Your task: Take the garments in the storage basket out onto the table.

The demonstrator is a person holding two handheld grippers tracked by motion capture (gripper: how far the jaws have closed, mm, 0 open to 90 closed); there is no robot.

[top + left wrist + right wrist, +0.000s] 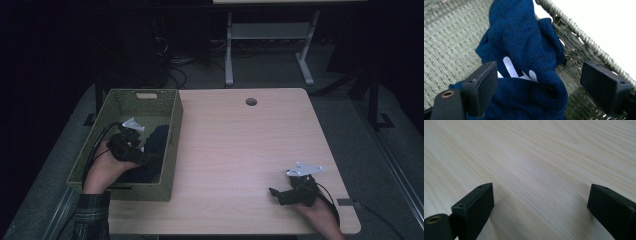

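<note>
The left hand-held gripper (148,150) is inside the woven green basket (172,140), which stands on the left part of the wooden bench (240,145). Its jaws are spread wide, one on each side of a dark blue knitted garment (524,50) with white marks on it. The garment lies crumpled on the basket floor, close to the basket wall on the bench side. In the left gripper view, one jaw touches the cloth and the other jaw stands apart from it, near the woven wall.

The right hand-held gripper (276,194) is low over the bare bench near its front right corner, well apart from the basket. Its jaws are also spread, with nothing between them.
</note>
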